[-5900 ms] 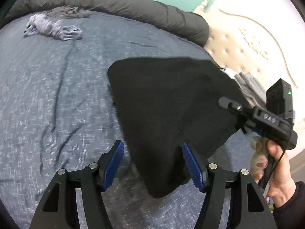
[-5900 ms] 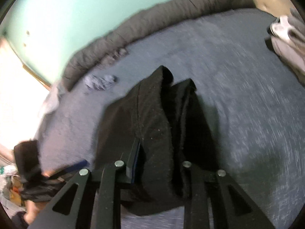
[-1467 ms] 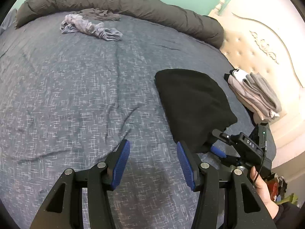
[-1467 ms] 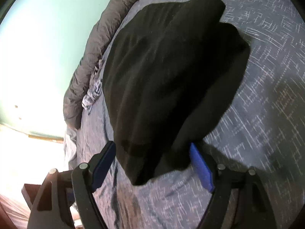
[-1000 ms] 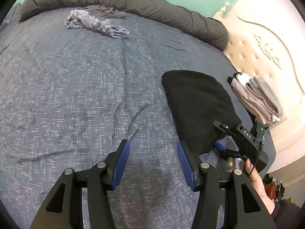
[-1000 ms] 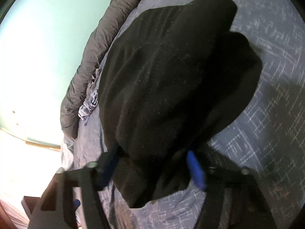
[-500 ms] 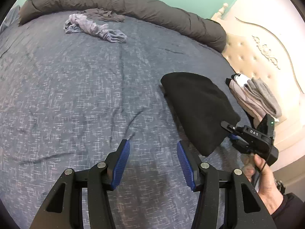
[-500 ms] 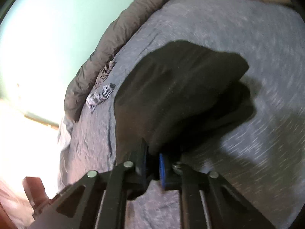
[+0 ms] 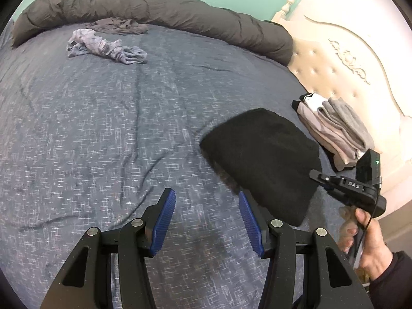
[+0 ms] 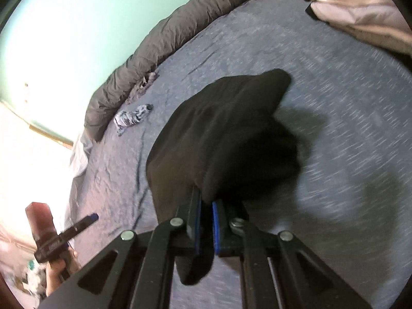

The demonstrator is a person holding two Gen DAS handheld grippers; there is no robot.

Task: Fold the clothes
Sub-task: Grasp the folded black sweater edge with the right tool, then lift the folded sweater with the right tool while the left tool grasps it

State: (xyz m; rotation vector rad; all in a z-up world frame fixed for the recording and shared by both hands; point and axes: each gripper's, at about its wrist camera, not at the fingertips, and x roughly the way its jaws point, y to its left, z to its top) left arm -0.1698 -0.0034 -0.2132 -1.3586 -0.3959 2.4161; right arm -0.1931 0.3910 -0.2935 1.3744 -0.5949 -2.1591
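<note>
A black folded garment [image 10: 224, 128] hangs lifted above the blue-grey bed cover [image 10: 347, 134]. My right gripper [image 10: 206, 207] is shut on the garment's near edge, and cloth droops below the blue pads [image 10: 197, 216]. In the left wrist view the same black garment [image 9: 262, 159] sits right of centre, with the right gripper [image 9: 316, 174] at its right edge, held by a hand [image 9: 365, 244]. My left gripper [image 9: 207, 219] stands open over bare cover, just left of the garment, with nothing between its fingers.
A stack of folded grey and beige clothes [image 9: 334, 128] lies by the padded headboard [image 9: 347, 59]. Far across the bed lie a crumpled checked garment [image 9: 105, 47] and a dark grey one [image 9: 118, 25], in front of a rolled dark duvet [image 9: 154, 7].
My right gripper's pads closed on the black garment's near edge and raised it off the cover. The left gripper stayed open and drew back a little.
</note>
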